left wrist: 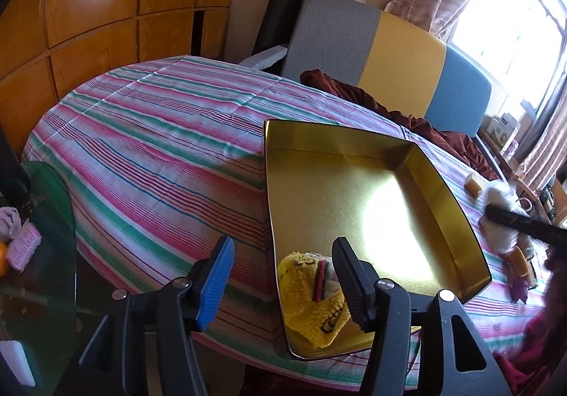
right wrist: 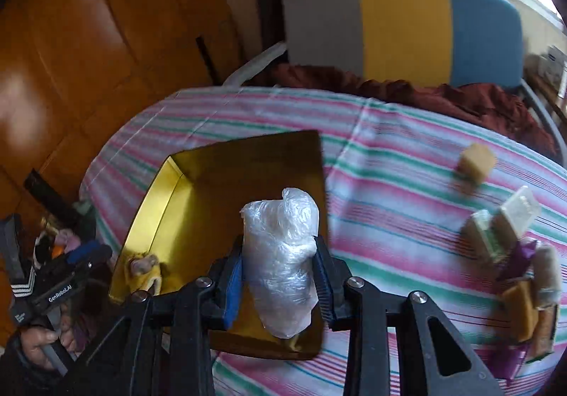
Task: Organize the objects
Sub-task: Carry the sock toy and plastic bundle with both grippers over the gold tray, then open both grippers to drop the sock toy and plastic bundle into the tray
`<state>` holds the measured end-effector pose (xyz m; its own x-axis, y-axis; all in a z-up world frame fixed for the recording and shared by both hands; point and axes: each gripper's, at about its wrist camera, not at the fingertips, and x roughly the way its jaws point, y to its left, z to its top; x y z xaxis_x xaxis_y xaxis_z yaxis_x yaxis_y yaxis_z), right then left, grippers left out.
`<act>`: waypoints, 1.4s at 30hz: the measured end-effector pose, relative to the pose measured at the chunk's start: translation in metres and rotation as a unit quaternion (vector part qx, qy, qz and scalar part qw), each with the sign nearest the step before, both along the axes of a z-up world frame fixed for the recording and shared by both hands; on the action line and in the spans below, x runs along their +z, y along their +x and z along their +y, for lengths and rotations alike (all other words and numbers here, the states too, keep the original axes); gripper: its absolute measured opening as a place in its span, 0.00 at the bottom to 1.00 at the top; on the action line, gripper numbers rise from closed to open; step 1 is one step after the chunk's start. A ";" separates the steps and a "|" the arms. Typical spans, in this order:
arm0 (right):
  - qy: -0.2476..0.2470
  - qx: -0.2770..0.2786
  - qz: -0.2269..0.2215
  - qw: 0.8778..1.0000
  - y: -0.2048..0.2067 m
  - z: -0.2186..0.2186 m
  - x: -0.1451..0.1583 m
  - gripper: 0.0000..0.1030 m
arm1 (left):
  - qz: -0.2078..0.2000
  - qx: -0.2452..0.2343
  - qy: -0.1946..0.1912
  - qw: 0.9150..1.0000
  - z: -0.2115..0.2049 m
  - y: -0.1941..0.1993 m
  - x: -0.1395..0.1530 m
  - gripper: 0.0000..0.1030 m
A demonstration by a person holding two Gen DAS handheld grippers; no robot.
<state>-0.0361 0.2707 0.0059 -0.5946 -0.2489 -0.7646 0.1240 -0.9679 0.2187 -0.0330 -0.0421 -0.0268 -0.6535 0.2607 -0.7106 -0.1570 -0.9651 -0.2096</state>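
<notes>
Bed (left wrist: 149, 133) with striped sheet carries everything. Gold tray (left wrist: 457, 204) sits on the sheet, near edge toward the cameras. Behind the bed: headboard (left wrist: 397, 59) in grey, yellow and blue, dark red cloth (left wrist: 425, 119) bunched below it, wooden wardrobe (left wrist: 88, 6) on the left, curtained window (left wrist: 514, 23) on the right. Glass side table (left wrist: 42, 254) at the left with small clutter.

Left claw (left wrist: 283, 282) is open, nothing between its pads, which hang over the tray's near left edge. Yellow plush (left wrist: 312, 304) lies in the tray's near corner, just behind the claw's right finger and partly hidden by it.

Right claw (right wrist: 280, 275) is closed on a plastic bundle (right wrist: 283, 254), upright, pads pressing both sides, held over the tray's near right part; whether it touches the tray floor is unclear. Right view is blurred.

Right of the tray on the sheet: a tan cube (right wrist: 475, 165) alone, and nearer, a cluster of small packets (right wrist: 514, 254), well apart from both claws. A hand (right wrist: 39, 342) grips the left claw's handle at the lower left of the right view.
</notes>
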 end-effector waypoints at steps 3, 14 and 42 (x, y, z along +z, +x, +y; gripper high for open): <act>0.000 0.043 -0.032 0.999 -0.010 -0.042 -0.027 0.35 | 0.000 0.005 0.002 1.000 -0.004 0.001 -0.001 0.61; -0.035 0.125 -0.107 0.986 -0.015 -0.098 -0.080 0.55 | -0.005 0.007 0.002 1.000 -0.005 0.000 -0.006 0.66; 0.028 -0.209 0.057 0.976 0.035 0.155 0.019 0.85 | 0.066 -0.120 -0.076 0.988 0.113 0.007 0.043 0.85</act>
